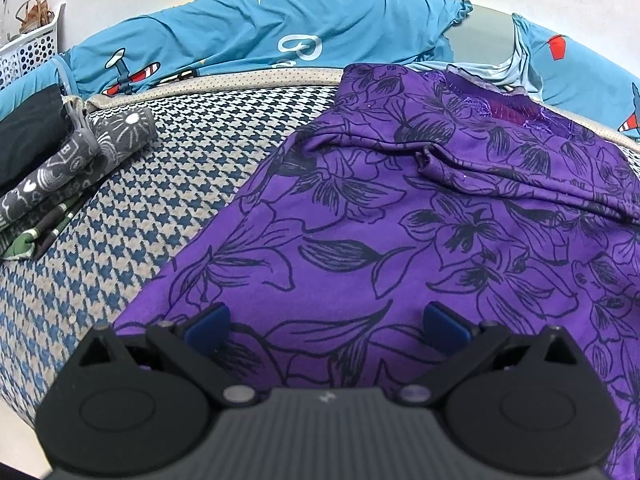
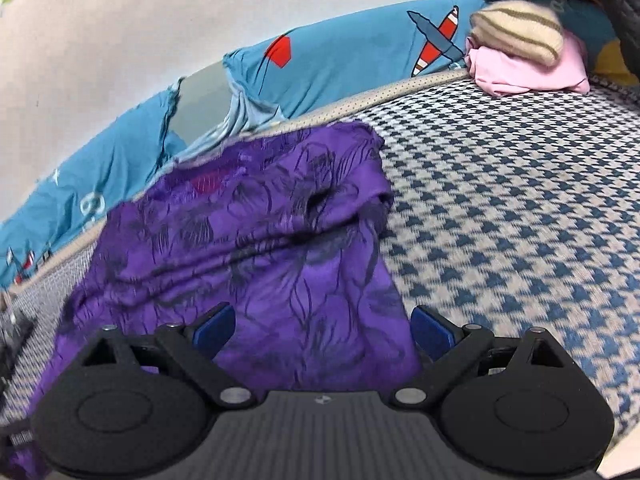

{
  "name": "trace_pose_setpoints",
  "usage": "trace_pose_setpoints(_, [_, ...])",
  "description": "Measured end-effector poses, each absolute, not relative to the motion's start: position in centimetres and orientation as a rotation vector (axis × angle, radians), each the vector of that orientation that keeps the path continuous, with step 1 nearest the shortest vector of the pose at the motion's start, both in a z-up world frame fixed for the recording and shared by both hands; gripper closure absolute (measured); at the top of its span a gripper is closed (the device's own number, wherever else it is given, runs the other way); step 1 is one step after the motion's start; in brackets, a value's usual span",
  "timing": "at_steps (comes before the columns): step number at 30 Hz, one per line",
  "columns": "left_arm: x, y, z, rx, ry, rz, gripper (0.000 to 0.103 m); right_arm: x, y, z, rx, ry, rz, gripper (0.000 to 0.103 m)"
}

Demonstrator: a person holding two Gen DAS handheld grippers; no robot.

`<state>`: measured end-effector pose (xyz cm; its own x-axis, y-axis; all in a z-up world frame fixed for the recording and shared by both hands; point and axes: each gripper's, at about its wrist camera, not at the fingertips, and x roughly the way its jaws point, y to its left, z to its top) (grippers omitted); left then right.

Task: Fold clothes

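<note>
White basket (image 1: pixel 28 50) beside purple garment (image 1: pixel 400 220)

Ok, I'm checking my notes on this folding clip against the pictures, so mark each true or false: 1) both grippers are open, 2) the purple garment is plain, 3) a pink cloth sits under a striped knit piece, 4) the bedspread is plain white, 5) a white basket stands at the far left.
1) True: the left gripper and the right gripper are both open, holding nothing.
2) False: the purple garment has a dark flower print.
3) True: the pink cloth lies under the striped knit piece.
4) False: the bedspread is blue and white houndstooth.
5) True: the white basket stands there.
</note>
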<state>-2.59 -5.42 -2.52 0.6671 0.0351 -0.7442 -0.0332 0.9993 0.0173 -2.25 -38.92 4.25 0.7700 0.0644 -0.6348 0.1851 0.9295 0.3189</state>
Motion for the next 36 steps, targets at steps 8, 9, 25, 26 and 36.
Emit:
trace_pose_setpoints(8, [-2.9,-5.8,-2.9,0.041,0.856,0.009,0.000,2.0,-41.8,5.5,0.353,0.696,-0.096,0.008])
trace_pose_setpoints(9, [-3.0,-5.9,-2.9,0.048,0.858,0.004,0.000,2.2,-42.2,5.5,0.356,0.704,-0.104,0.008])
trace_pose_setpoints(25, [-3.7,-6.2,-2.8,0.066,0.856,-0.018,0.000,-3.5,-43.4,4.1,0.438,0.797,-0.100,0.010])
trace_pose_setpoints(26, [-3.7,-6.2,-2.8,0.064,0.856,-0.019,0.000,-4.1,-43.3,4.0,0.444,0.801,-0.096,0.010])
trace_pose_setpoints(36, [-4.0,-6.7,-2.7,0.064,0.853,-0.039,0.000,-10.0,-40.6,2.8,0.375,0.834,-0.063,0.010])
